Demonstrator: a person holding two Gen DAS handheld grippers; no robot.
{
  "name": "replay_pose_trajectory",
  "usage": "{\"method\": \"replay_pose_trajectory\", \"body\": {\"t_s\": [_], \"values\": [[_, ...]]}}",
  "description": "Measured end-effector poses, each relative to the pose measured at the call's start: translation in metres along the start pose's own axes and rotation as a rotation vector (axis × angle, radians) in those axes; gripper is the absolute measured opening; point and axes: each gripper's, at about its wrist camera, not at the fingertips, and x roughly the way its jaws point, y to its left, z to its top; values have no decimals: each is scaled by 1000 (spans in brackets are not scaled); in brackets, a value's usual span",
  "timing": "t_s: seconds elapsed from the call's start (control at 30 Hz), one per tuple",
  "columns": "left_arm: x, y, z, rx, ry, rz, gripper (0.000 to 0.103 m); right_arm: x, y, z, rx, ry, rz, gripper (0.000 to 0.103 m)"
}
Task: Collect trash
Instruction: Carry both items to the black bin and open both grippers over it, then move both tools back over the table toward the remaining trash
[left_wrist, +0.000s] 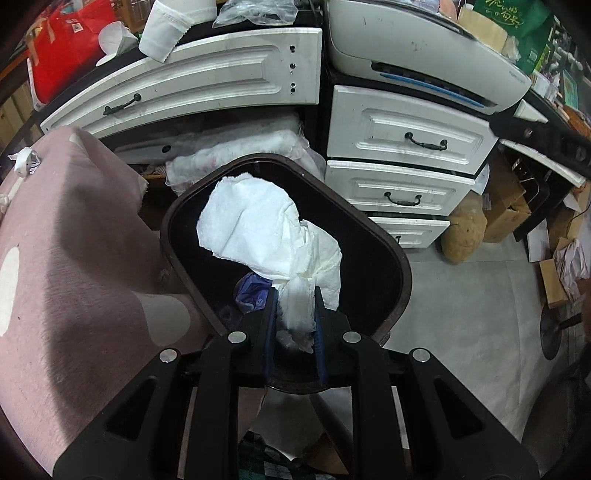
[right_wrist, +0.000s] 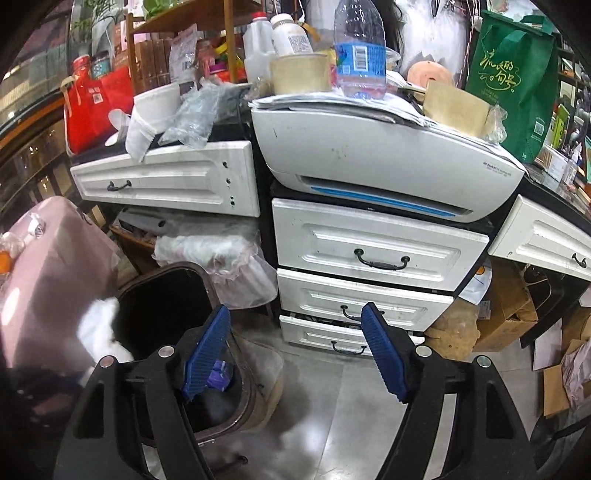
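Observation:
My left gripper (left_wrist: 294, 295) is shut on a crumpled white paper towel (left_wrist: 266, 229) and holds it over the mouth of a dark brown trash bin (left_wrist: 391, 258). A purple wrapper (left_wrist: 251, 291) lies inside the bin. In the right wrist view the same bin (right_wrist: 207, 280) stands at lower left, with the white towel (right_wrist: 99, 325) blurred at its left rim and the purple wrapper (right_wrist: 219, 373) inside. My right gripper (right_wrist: 295, 343) is open and empty, to the right of the bin above the grey floor.
White drawers (right_wrist: 369, 251) stand behind the bin, with a white printer (right_wrist: 369, 155) on top. A pink cloth-covered surface (left_wrist: 74, 258) is left of the bin. A plastic-lined basket (right_wrist: 221, 258) sits behind it. Cardboard boxes (right_wrist: 509, 310) lie on the floor at right.

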Motion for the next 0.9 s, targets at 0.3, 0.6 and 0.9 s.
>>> {"method": "replay_pose_trajectory", "body": {"t_s": [0.3, 0.6, 0.9], "values": [[-13, -13, -8, 78, -81, 7, 88, -14, 5, 6, 4, -30, 37, 82], [-35, -15, -18, 66, -117, -2, 90, -28, 9, 11, 3, -65, 90, 88], [-98, 2, -41, 10, -222, -1, 94, -53, 36, 17, -36, -124, 205, 89]]}}
